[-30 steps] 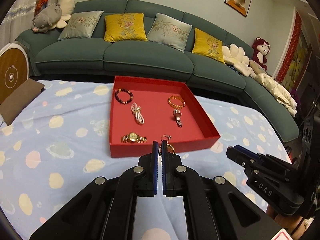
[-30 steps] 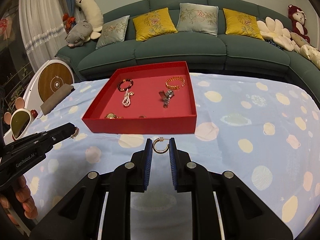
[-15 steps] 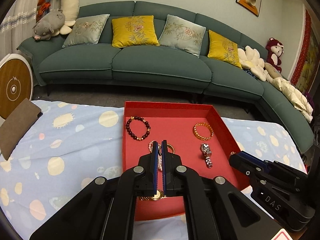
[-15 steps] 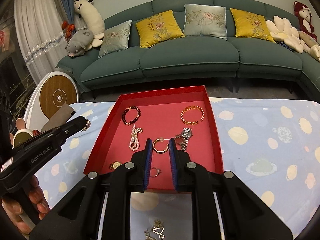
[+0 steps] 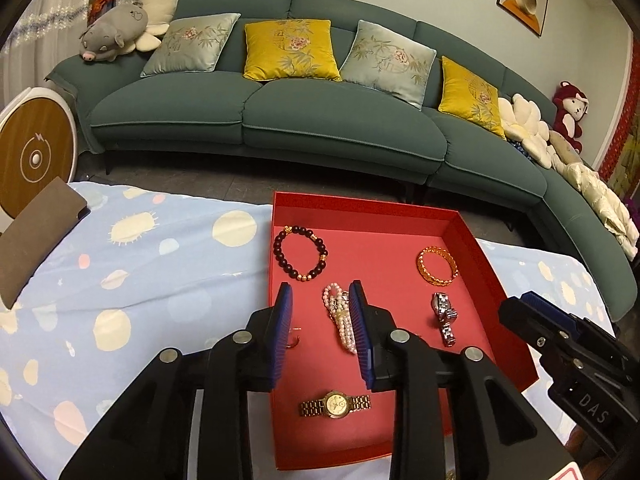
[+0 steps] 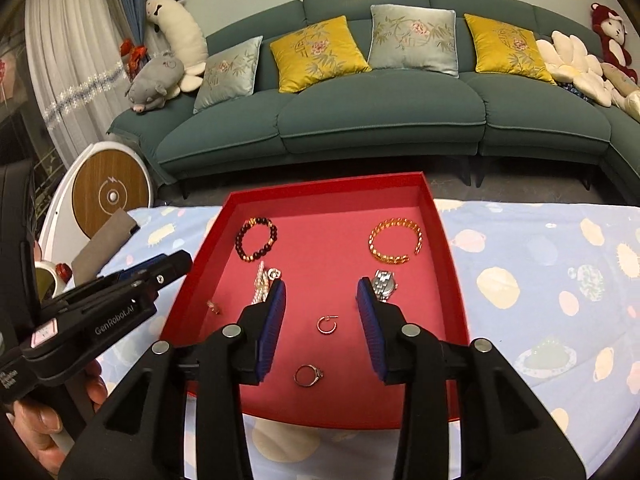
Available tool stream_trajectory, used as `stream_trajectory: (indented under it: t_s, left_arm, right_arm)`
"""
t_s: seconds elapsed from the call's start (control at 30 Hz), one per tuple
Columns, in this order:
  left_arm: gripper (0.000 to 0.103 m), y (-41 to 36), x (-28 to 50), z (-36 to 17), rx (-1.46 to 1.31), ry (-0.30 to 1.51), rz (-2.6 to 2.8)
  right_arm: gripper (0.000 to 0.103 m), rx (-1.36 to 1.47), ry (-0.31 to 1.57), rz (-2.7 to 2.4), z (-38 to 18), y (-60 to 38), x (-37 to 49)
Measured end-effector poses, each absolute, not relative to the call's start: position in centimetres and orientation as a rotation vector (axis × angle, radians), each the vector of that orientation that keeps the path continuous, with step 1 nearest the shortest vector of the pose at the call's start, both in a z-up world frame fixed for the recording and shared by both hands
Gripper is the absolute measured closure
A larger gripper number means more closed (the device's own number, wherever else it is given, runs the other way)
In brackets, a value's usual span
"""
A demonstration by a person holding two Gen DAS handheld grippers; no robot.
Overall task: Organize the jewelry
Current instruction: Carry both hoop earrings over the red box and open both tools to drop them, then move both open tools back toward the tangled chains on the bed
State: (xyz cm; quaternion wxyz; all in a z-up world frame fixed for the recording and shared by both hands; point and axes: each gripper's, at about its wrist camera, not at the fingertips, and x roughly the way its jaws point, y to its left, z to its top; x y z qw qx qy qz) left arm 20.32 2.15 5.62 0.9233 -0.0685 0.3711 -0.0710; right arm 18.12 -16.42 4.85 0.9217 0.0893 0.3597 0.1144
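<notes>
Room between my fingers is plain on both sides: my left gripper [image 5: 320, 332] stands spread and empty over the near-left part of the red tray [image 5: 496, 276], and my right gripper [image 6: 321, 320] is spread just as wide, holding nothing, over the tray's near middle.

Nearest me in the right view lies a stone ring [image 6: 308, 375], then a small hoop earring [image 6: 328, 324] on bare red floor between my right fingers, apart from both pads. In the left view a gold watch [image 5: 336, 403] lies near the front wall, partly framed by my own black arms. A second small earring [image 5: 293, 342] peeks out just beside my left finger — half hidden, hard to make out.

Further in, the pearl strand [image 5: 343, 320] runs up between my left fingers, close against the right pad; I cannot tell whether it touches. The silver watch [image 6: 384, 282] is partly covered by my right finger. Beyond lie the dark bead bracelet [image 6: 256, 238] and the gold chain bracelet [image 6: 395, 240], well apart, with open floor between them up to the far wall.

The tray sits on the table's planet-print cloth [image 6: 552, 280] — the green sofa [image 6: 380, 116] lies past its far edge.
</notes>
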Motion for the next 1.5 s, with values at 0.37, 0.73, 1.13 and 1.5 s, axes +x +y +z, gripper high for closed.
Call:
stream_trajectory:
  t_s: [0.37,0.73,1.13,1.5]
  left_arm:
    - [0.068,1.4,16.0,8.7,-0.129,0.703,-0.179]
    - [0.066,2.1,9.5,6.1,-0.11,0.782,-0.178]
    - [0.066,0.1,4.5,2.8,-0.101,0.872,-0.253]
    - [0.053,-7.0,4.1,-0.7,0.052,0.897,-0.334]
  right_arm:
    - [0.067,0.243,0.646,0.229,9.0,-18.2,15.3]
    - [0.067,0.169,0.69,0.214,7.9,-19.9,7.6]
    - [0.067,0.121,0.817,0.217,2.9,-19.1,1.6]
    - [0.067,0.162,0.857,0.154,1.3,-21.8,1.8]
